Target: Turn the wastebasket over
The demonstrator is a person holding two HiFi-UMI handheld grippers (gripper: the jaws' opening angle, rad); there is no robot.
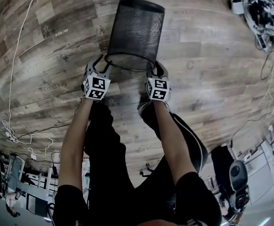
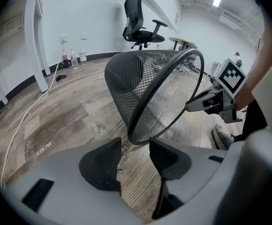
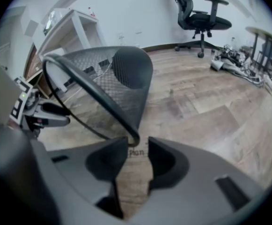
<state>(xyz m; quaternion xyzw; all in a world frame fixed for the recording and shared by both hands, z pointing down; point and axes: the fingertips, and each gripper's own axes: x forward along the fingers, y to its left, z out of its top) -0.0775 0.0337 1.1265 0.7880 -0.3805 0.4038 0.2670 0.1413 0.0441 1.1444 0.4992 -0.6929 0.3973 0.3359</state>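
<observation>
My bare forearms reach down to the two tools. The left gripper (image 2: 136,144) is released: its jaws stand apart, and the bottom of the wastebasket's (image 1: 136,29) wire rim sits just at their tips with a gap on either side. The right gripper (image 3: 138,142) is likewise released, with the jaws apart. The rim's opposite side dips between their tips, close against the jaw on the side towards my other tool, and floor shows through the rest of the gap. Neither pair is clamped on the wire.

The black mesh wastebasket lies tilted between the two tools, its open mouth turned towards me and its closed base pointing away. I cannot tell whether any part of it rests on the wooden floor (image 1: 212,65).

A white cable (image 1: 14,65) trails across the floor off to my left, and a heap of leads and gear (image 1: 259,13) lies far off to my right. Beyond the basket, near the white wall, stands a black office chair (image 3: 199,15).
</observation>
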